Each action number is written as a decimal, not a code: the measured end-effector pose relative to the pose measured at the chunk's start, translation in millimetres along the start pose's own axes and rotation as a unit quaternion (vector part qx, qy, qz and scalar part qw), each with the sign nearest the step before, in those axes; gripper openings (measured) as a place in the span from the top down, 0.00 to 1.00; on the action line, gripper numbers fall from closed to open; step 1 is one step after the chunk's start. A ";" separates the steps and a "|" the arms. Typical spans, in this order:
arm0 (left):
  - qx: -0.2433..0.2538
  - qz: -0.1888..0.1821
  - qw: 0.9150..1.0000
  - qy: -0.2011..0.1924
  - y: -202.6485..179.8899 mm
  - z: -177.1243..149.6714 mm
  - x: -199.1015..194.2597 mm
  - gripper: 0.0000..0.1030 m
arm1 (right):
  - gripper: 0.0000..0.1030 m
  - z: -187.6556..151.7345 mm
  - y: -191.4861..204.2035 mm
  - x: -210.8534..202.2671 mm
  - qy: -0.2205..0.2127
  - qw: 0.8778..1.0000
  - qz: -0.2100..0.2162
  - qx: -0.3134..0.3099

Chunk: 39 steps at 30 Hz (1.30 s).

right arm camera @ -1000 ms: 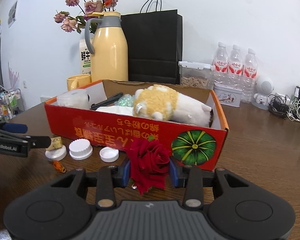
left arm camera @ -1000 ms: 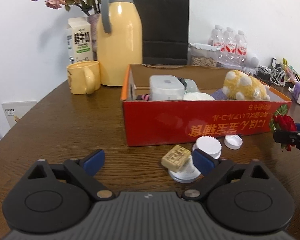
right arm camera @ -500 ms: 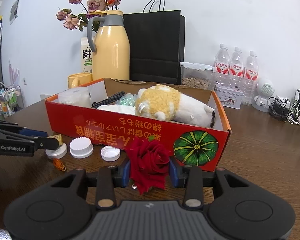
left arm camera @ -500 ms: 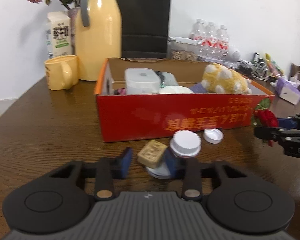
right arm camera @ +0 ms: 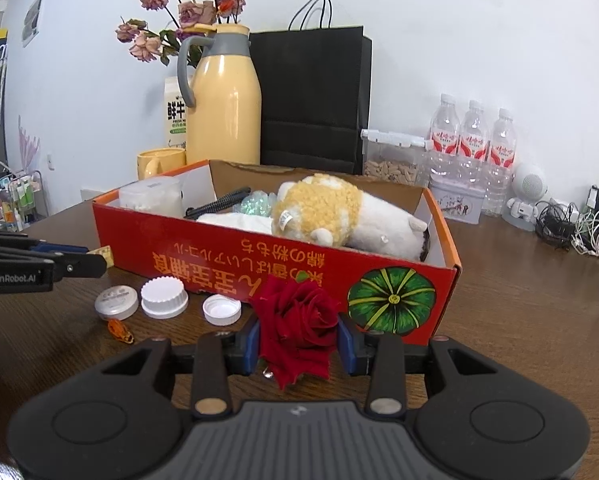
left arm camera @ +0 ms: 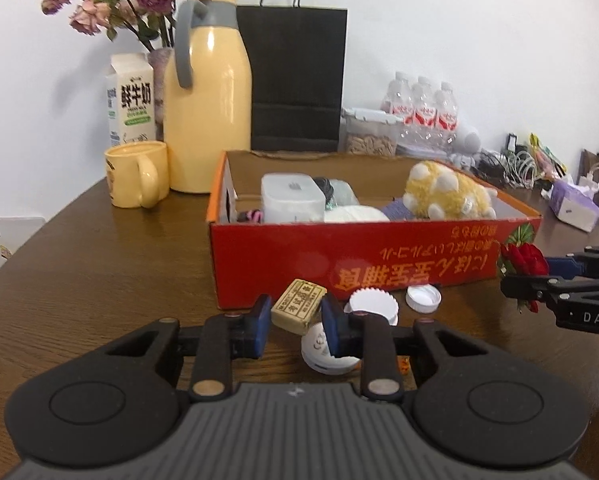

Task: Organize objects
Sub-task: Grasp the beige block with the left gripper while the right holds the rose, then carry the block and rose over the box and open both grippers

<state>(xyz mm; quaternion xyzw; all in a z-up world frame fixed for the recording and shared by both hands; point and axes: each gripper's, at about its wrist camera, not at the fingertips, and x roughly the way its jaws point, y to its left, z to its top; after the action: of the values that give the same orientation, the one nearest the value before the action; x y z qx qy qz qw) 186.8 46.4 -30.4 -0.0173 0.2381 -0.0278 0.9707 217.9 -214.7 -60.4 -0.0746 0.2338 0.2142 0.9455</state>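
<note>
So the left gripper (left arm camera: 295, 318) has just been closing and now pinches the little tan wrapped block (left arm camera: 298, 306), low center of its own view, in front of the red box (left arm camera: 379, 256). The right gripper (right arm camera: 298, 340) is clamped on a red rose (right arm camera: 297, 322). Only the right view shows the orange bit (right arm camera: 120, 331) lying clear, lower left, beside the white caps (right arm camera: 164, 297).
</note>
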 end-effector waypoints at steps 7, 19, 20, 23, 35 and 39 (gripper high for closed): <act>-0.029 0.002 0.999 -0.030 2.9 20.9 -13.6 0.73 | 0.64 17.9 8.4 -18.1 -0.043 0.999 0.015 -0.008; -0.048 -0.004 0.996 -0.079 -9.8 90.7 8.0 0.73 | 0.64 88.2 31.4 12.9 -0.080 0.997 0.020 -0.007; -0.059 -0.002 0.995 -0.075 -7.3 96.0 14.0 0.73 | 0.64 93.0 31.7 21.2 -0.077 0.997 0.015 -0.004; -0.084 0.003 0.994 -0.071 -2.8 109.5 31.9 0.73 | 0.64 103.0 30.9 45.7 -0.068 0.998 0.004 0.002; -0.076 0.046 0.995 -0.040 -4.7 111.4 83.4 0.73 | 0.64 103.9 30.4 98.1 -0.038 0.999 -0.003 0.010; -0.068 0.054 0.995 -0.043 -5.8 109.7 79.8 0.72 | 0.63 102.5 29.4 94.6 -0.041 0.999 -0.014 0.008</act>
<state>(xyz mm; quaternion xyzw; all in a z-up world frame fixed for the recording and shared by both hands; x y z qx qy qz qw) 308.1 37.8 30.3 -0.0714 0.1983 0.0415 0.9767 322.6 -128.6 -16.3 -0.0615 0.1956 0.2022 0.9576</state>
